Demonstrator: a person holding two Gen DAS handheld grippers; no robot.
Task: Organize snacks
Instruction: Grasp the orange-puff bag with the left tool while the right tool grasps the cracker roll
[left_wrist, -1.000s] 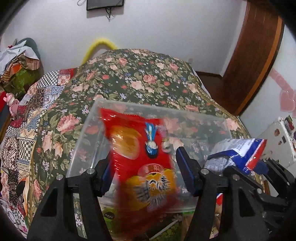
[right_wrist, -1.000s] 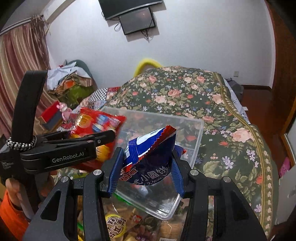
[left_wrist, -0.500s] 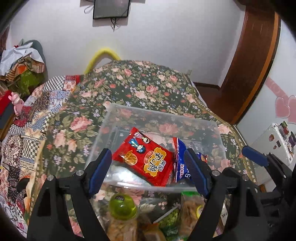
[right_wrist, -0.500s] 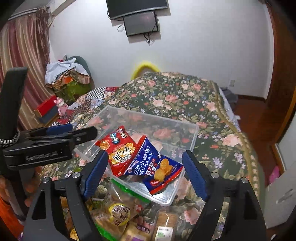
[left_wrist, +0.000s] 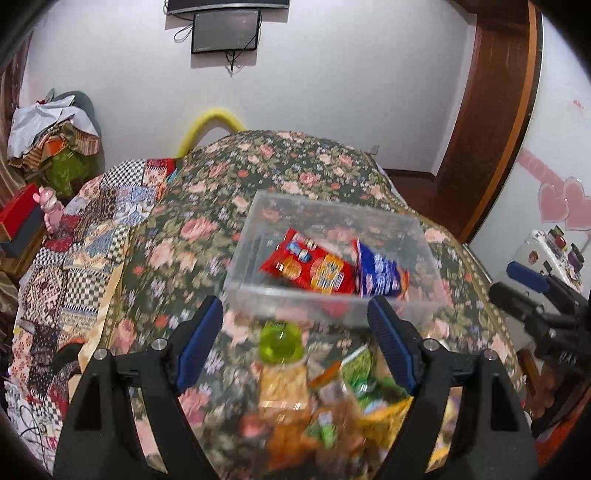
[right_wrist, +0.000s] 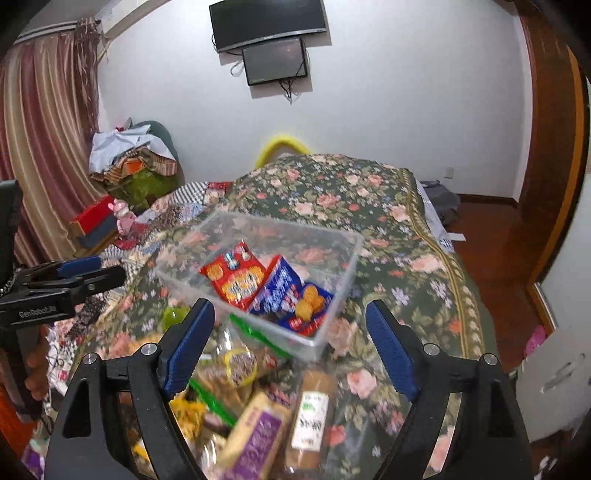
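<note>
Both the left gripper (left_wrist: 295, 341) and right gripper (right_wrist: 290, 345) were held spread and empty above the snack pile (right_wrist: 255, 402); the packets were judged light, crinkly and crushable, best pinched at a sealed edge; two packets lay in the clear bin (right_wrist: 347, 266).

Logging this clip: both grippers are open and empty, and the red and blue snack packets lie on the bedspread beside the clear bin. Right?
Not quite. Both wrist views show the red snack packet and blue snack packet inside the clear bin. The left gripper and right gripper are open and empty.
</note>
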